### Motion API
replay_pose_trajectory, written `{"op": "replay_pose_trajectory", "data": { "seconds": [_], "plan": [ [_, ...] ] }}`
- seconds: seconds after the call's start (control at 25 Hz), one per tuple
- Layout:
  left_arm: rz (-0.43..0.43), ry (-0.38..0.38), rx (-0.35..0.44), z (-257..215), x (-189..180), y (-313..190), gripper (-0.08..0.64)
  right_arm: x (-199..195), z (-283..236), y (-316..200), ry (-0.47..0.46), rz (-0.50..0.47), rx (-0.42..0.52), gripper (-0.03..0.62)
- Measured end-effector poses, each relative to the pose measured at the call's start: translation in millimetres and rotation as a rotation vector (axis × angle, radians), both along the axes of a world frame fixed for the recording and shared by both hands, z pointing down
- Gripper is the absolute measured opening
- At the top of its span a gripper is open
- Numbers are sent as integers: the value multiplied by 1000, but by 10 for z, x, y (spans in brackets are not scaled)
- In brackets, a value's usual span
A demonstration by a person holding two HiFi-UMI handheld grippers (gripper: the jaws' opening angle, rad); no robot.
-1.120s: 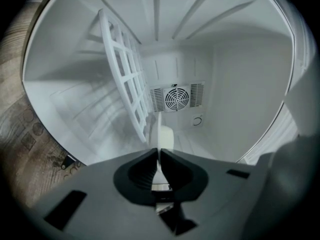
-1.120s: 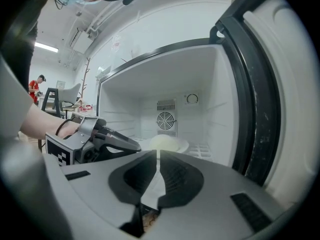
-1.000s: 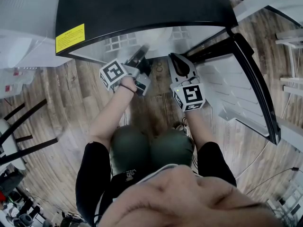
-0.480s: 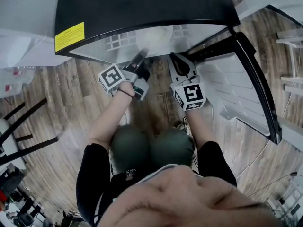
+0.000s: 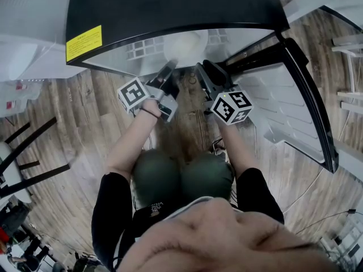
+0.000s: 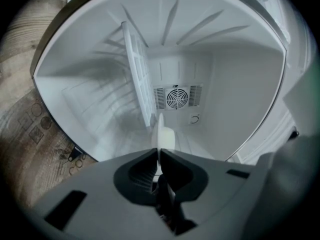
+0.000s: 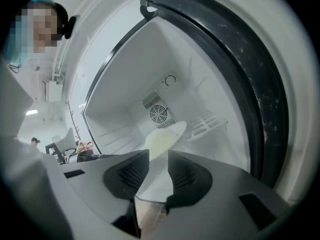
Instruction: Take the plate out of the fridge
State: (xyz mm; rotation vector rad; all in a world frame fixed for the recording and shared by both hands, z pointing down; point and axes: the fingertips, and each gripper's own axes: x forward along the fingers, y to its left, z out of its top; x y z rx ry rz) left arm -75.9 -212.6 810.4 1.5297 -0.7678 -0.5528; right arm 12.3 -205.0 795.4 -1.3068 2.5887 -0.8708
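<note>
A white plate (image 5: 185,43) hangs at the mouth of the open fridge (image 5: 170,7). My left gripper (image 5: 169,68) is shut on its near rim; in the left gripper view the plate (image 6: 163,132) stands edge-on, pinched between the jaws of the left gripper (image 6: 159,153). My right gripper (image 5: 202,72) is beside it on the right. Its jaws have just been opening. In the right gripper view the plate (image 7: 162,138) lies in the gap between the spread jaws of the right gripper (image 7: 158,157), and the pads do not press on it.
The fridge door (image 5: 295,95) stands open at the right, its inner shelves facing me. Inside are a white wire shelf (image 6: 136,76) and a round fan vent (image 6: 176,98) on the back wall. Wood floor (image 5: 74,135) lies underneath; the person's knees (image 5: 181,177) are just behind the grippers.
The right gripper has rolled, so its marker cube now faces another way, and its jaws have spread apart off the plate. The left gripper keeps its hold and has not moved.
</note>
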Motion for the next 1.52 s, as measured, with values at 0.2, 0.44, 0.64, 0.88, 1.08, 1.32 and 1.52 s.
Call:
{"op": "replay_pose_trajectory", "data": {
  "seconds": [0.2,0.44,0.64,0.88,1.08,1.32,1.52],
  "plan": [
    [13,-1,-1,6,-42,40,34,-48,-5,-78,-142,9,-57,130],
    [21,-13,7,30,-81,68,32,-101,71,-167,-245,17,-128,140],
    [26,-15,8,30,-81,74,32,-127,101,-230,-309,24,-163,140],
    [34,-14,15,37,-77,76,32,-105,165,-301,-350,46,-199,135],
    [38,-24,21,44,-75,86,32,-132,140,-298,-380,35,-194,83],
    [46,-27,22,56,-65,113,32,-121,173,-261,-390,47,-224,72],
    [55,-24,20,67,-60,140,32,-117,172,-234,-399,54,-231,69]
  ]
}}
